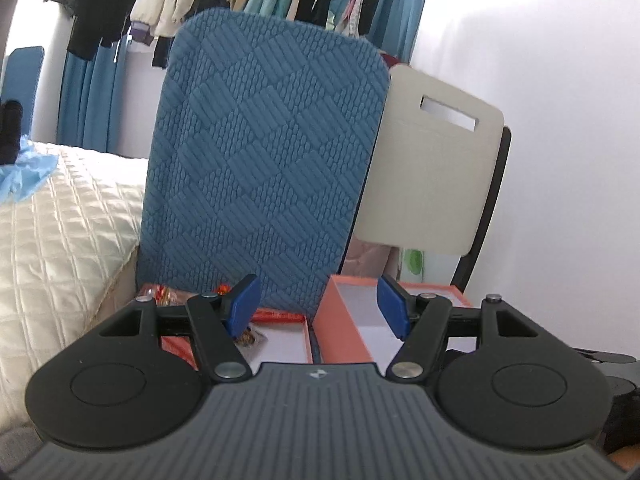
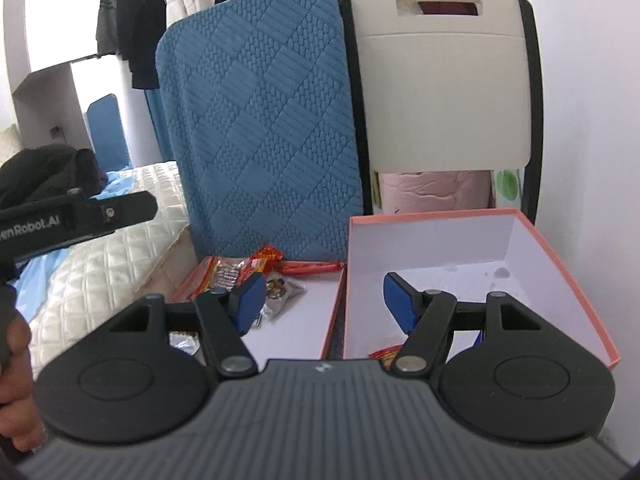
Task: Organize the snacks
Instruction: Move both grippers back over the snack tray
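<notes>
Most of the sorting looks undone: the snacks (image 2: 256, 276) lie heaped at the far left corner of the shallow tray (image 2: 304, 332), while the deeper box (image 2: 560, 264) just beside its right edge holds only a red packet (image 2: 386, 354) near its front wall. Both the left gripper (image 1: 320, 308) and the right gripper (image 2: 324, 300) hang with jaws spread wide, holding nothing. A blue cushion (image 2: 264, 120) and a white chair (image 2: 444, 92) rise behind the far edges; the wall between the containers must be cleared.
</notes>
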`<state>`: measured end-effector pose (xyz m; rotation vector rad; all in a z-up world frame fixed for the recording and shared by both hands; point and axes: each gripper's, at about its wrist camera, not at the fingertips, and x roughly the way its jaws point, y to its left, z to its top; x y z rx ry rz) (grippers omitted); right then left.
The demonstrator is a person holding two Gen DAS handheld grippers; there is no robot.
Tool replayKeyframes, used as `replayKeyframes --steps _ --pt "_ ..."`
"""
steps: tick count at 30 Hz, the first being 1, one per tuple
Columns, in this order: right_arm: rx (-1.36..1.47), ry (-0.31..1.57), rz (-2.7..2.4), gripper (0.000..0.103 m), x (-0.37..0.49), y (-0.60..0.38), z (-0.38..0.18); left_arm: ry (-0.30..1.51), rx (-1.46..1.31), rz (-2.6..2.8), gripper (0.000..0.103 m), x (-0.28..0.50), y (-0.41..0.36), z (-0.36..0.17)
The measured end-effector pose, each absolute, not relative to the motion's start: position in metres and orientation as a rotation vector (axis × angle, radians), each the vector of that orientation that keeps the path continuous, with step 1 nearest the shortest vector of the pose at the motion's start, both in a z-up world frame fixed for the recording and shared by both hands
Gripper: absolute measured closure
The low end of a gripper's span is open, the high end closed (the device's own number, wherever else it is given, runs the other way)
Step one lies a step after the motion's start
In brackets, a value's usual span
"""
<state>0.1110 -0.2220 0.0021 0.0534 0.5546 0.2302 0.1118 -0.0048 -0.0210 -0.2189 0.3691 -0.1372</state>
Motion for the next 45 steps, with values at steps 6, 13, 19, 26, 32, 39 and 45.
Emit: replayKeyframes --steps 6,13,19,26,32,39,45 --pt "0.065 0.589 0.237 0.036 0.106 -0.221 -0.016 0.442 -0.216 -0.123 0.033 0.113 -0.006 -0.047" --pt "0.084 0.623 0.249 0.036 0.104 -0.212 -0.026 0.495 -0.212 -0.091 0.033 0.108 0.008 -0.068" --pt "0.076 0.686 0.275 0.036 0.118 -0.194 -0.039 0.575 -0.272 -0.033 0.033 0.123 0.033 -0.090" --pt "0.111 0.711 0.341 0.036 0.137 -0.179 -0.047 0.628 -0.275 0.014 0.033 0.149 0.050 -0.105" --pt "0.202 0.706 0.396 0.036 0.170 -0.175 -0.057 0.674 -0.295 0.065 0.033 0.175 0.065 -0.121" --pt "0.193 0.716 0.472 0.035 0.211 -0.156 -0.068 0.726 -0.306 0.143 0.033 0.208 0.076 -0.143" --pt "0.264 0.781 0.543 0.035 0.258 -0.143 -0.084 0.779 -0.342 0.195 0.033 0.237 0.084 -0.162"
